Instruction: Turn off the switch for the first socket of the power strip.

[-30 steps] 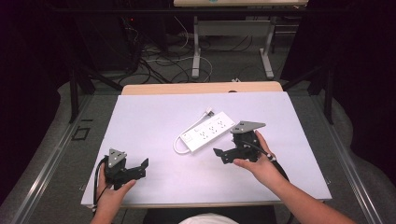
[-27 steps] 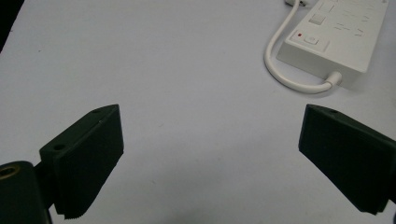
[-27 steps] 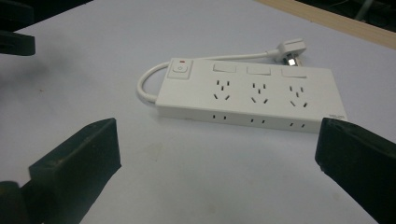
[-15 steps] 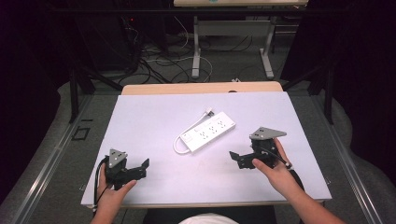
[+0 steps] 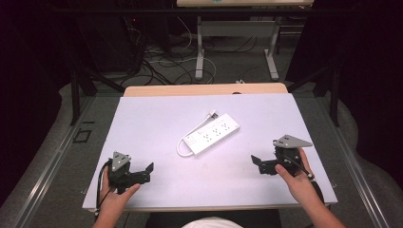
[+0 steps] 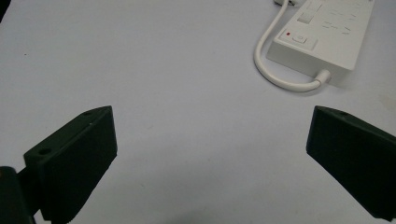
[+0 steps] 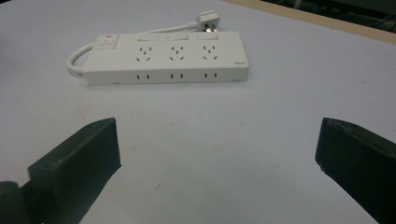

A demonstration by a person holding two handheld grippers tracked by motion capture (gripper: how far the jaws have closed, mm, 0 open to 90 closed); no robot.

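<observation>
Resting flat near the middle of the bench (image 5: 157, 114), the white power strip (image 5: 213, 135) lies diagonally, one end toward the far right corner, the other toward the near left. Three socket groups and rocker switches run along its top face; a separate switch with a red dot sits at the cable end. The white cable (image 5: 182, 145) leaves that end, loops round and runs along the far side of the strip to the plug (image 5: 213, 114), which lies on the bench just beside the strip's far end.

Left gripper (image 5: 145, 172): held in the person's left hand (image 5: 115, 199) near the near left corner of the bench, jaws wide apart, nothing between them. In the left gripper view the jaws frame bare bench surface, with the switch end of the strip and the cable loop ahead and to the right, well apart from the jaws.

Right gripper (image 5: 259, 165): held in the right hand (image 5: 297, 180) near the near right corner, jaws wide apart, holding nothing. The right gripper view looks along the long side of the strip, which lies ahead, apart from the jaws, with bare bench between.

Neither gripper touches the strip. The strip lies between the two grippers and farther from the near edge than both.
</observation>
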